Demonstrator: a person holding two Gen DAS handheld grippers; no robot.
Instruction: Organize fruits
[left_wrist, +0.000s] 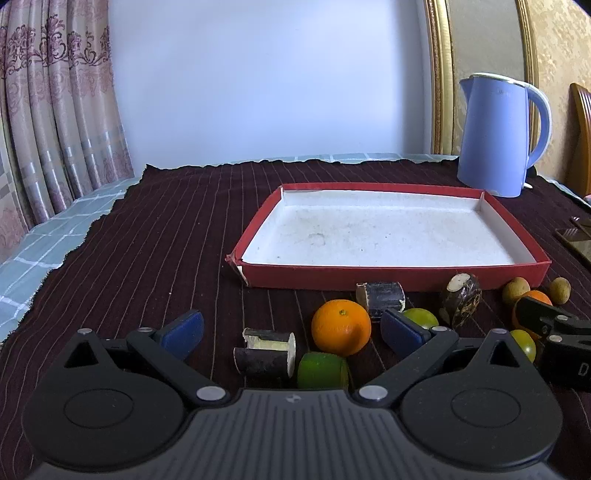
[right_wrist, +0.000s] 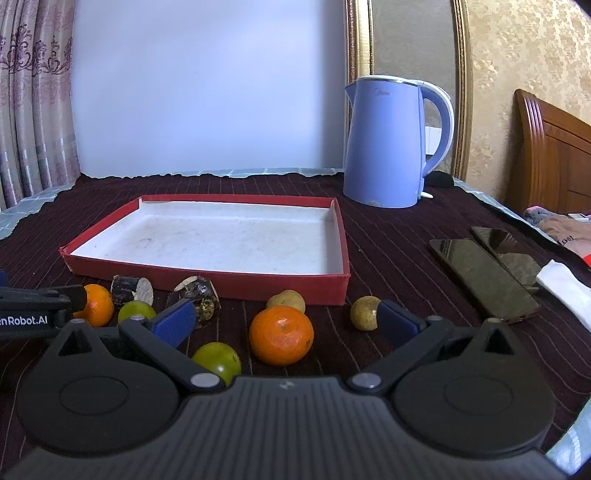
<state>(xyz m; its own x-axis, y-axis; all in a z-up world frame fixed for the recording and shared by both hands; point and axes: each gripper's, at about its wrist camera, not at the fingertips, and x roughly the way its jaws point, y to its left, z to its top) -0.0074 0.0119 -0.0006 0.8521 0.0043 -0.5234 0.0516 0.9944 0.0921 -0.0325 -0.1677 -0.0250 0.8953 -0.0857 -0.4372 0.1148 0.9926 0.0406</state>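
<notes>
My left gripper fills the bottom of its own view, black body across the lower edge, two arms angling up and outward to blue fingertips. Its jaws stand wide apart and hold nothing. At the right edge of that view I see the black side of my right gripper, level with the left one and just beside it.

My right gripper sits the same way in its view, blue fingertips spread wide, gripping nothing. My left gripper's black body pokes in at the left edge, mid-height.
</notes>
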